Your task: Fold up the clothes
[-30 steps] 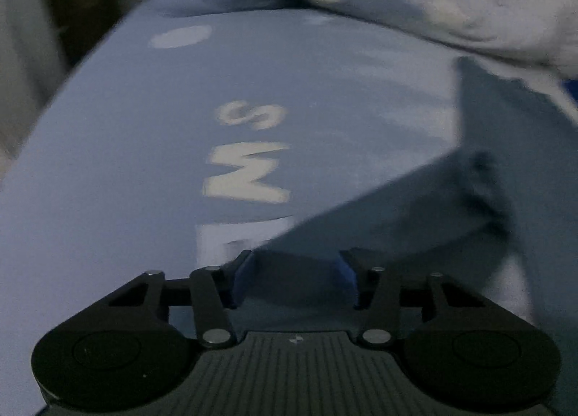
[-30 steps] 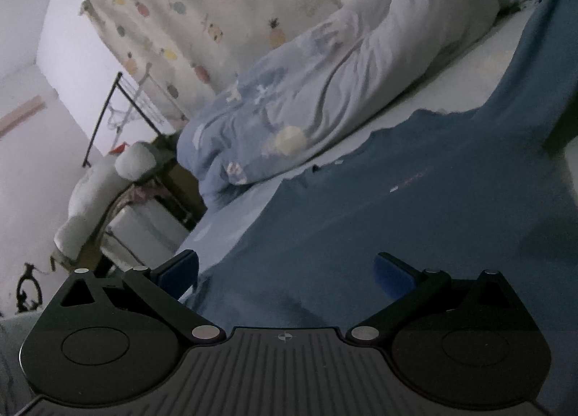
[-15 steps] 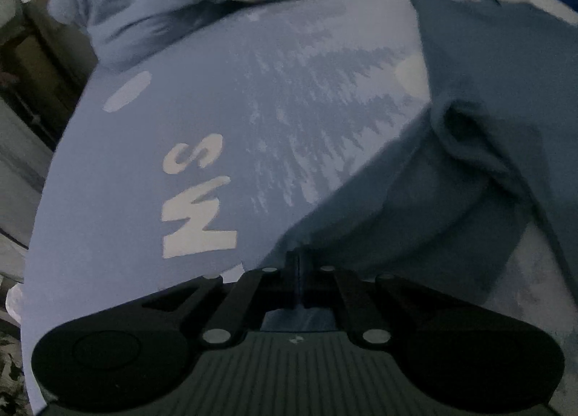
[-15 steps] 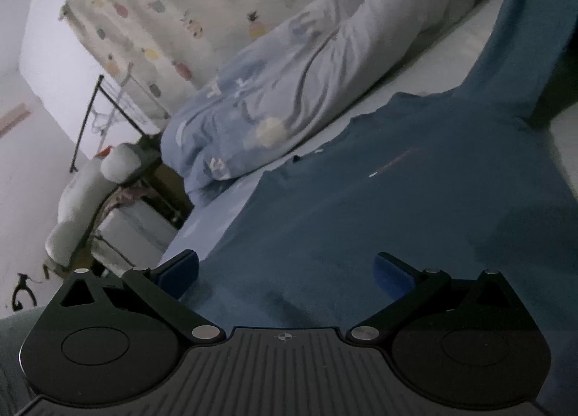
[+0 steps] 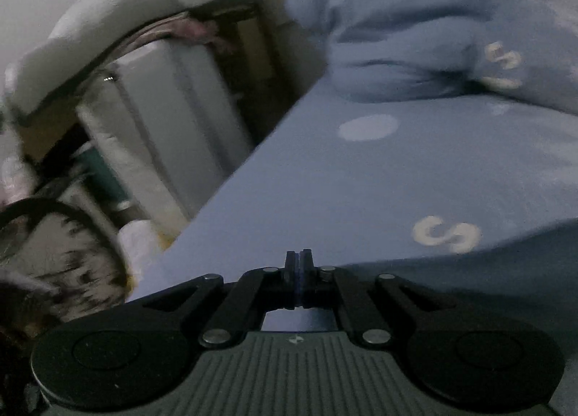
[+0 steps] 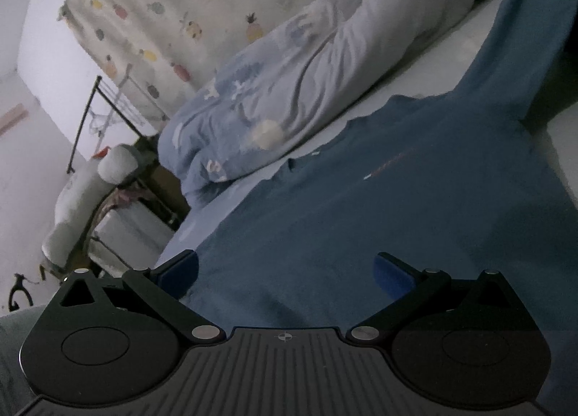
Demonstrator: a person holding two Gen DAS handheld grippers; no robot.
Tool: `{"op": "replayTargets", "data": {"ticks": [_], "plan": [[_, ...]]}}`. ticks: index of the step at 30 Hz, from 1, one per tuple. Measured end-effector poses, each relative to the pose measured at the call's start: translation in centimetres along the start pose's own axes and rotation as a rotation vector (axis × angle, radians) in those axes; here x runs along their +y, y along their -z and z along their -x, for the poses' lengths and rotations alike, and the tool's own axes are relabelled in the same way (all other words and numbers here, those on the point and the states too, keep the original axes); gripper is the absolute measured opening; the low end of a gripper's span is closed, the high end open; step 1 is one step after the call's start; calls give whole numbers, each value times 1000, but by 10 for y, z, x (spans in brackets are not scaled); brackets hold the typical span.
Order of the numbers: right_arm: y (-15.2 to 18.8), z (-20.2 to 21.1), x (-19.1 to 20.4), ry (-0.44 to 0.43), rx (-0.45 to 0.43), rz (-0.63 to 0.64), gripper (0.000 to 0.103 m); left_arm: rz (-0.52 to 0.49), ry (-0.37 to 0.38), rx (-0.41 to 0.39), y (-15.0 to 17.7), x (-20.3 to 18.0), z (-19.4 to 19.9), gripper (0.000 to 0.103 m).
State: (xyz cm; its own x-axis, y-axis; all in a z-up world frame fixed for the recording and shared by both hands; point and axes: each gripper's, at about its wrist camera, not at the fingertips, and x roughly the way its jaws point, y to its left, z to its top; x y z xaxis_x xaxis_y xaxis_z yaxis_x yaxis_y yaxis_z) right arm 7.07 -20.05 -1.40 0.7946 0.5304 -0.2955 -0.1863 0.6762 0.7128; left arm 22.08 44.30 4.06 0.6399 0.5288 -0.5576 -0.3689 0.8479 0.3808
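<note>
A dark blue shirt (image 6: 361, 217) lies spread on the light blue printed bed sheet (image 5: 361, 181), one sleeve stretching to the far right in the right wrist view. My left gripper (image 5: 298, 260) is shut, and a thin edge of the shirt (image 5: 487, 282) shows pinched between its pads; the cloth trails off to the lower right. It points towards the bed's left edge. My right gripper (image 6: 287, 271) stands open low over the shirt's near part, its pads apart and not pressing the cloth.
A bunched pale blue duvet (image 6: 289, 98) lies along the far side of the bed, also at the top of the left wrist view as the duvet (image 5: 415, 36). Beyond the bed's left edge stand white storage boxes (image 5: 162, 108), a metal rack (image 6: 108, 108) and a pineapple-print curtain (image 6: 180, 18).
My left gripper shut on the shirt's edge, then swung left towards the bed's edge with the cloth. The right gripper stayed open and nearly still.
</note>
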Motion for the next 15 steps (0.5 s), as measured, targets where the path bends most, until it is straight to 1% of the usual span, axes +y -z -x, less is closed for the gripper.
{"op": "replayTargets", "data": {"ticks": [2, 4, 5, 8, 9, 10, 11, 12, 13, 14, 15], "plan": [[0, -1, 1, 2, 5, 8, 103, 13, -51, 13, 0, 0, -7, 3], [-2, -1, 3, 5, 7, 13, 103, 35, -77, 57, 2, 6, -12, 3], [-2, -1, 2, 5, 7, 14, 103, 41, -54, 77, 4, 9, -15, 3], [-2, -1, 1, 11, 9, 11, 103, 73, 117, 98, 1, 14, -13, 5], [-1, -2, 1, 13, 11, 10, 103, 89, 207, 78, -1, 14, -10, 10], [-1, -3, 1, 14, 14, 9, 103, 107, 329, 37, -5, 12, -3, 21], [-1, -3, 1, 14, 18, 9, 103, 115, 430, 6, -10, 7, 3, 29], [0, -3, 1, 15, 24, 9, 103, 102, 515, -12, -15, -3, 7, 35], [1, -4, 1, 15, 28, 10, 103, 69, 586, -20, -21, -17, 11, 48], [1, -5, 1, 16, 30, 12, 103, 13, 628, -20, -26, -35, 15, 58], [2, -6, 1, 16, 33, 14, 103, -63, 660, -16, -29, -56, 17, 60]]}}
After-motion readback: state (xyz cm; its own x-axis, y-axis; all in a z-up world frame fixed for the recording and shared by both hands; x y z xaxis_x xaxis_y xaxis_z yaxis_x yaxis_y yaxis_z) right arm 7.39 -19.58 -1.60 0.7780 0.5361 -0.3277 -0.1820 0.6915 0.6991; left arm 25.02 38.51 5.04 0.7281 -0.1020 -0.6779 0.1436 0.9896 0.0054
